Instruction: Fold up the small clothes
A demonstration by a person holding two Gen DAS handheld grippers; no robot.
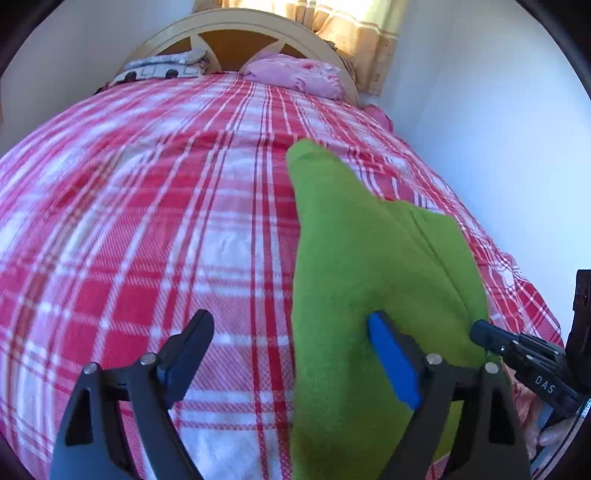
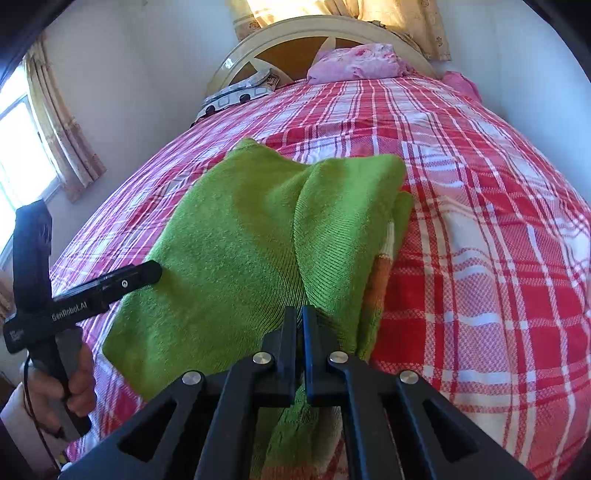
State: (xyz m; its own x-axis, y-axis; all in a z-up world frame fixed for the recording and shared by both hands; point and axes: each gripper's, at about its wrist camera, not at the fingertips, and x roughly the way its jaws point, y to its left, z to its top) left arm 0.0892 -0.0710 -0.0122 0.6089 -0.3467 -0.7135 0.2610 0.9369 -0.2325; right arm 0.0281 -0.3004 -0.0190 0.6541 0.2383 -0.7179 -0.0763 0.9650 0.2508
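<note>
Plaid bedspread (image 2: 480, 240) bearing a green garment (image 2: 240, 240): right gripper (image 2: 300, 321) pinches its near edge to anchor it, while left gripper (image 1: 291, 332), fingers spread, grips nothing.

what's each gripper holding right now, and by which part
Right gripper is shut on the near edge of the green garment. Left gripper is open, holding nothing.

- Plaid bed (image 1: 129, 240) lies bare and open left of the green garment (image 1: 351, 258).
- Wall (image 1: 498, 147) closes the right side.
- Pillows (image 1: 295, 75) and headboard (image 1: 236, 26) block the far end.
</note>
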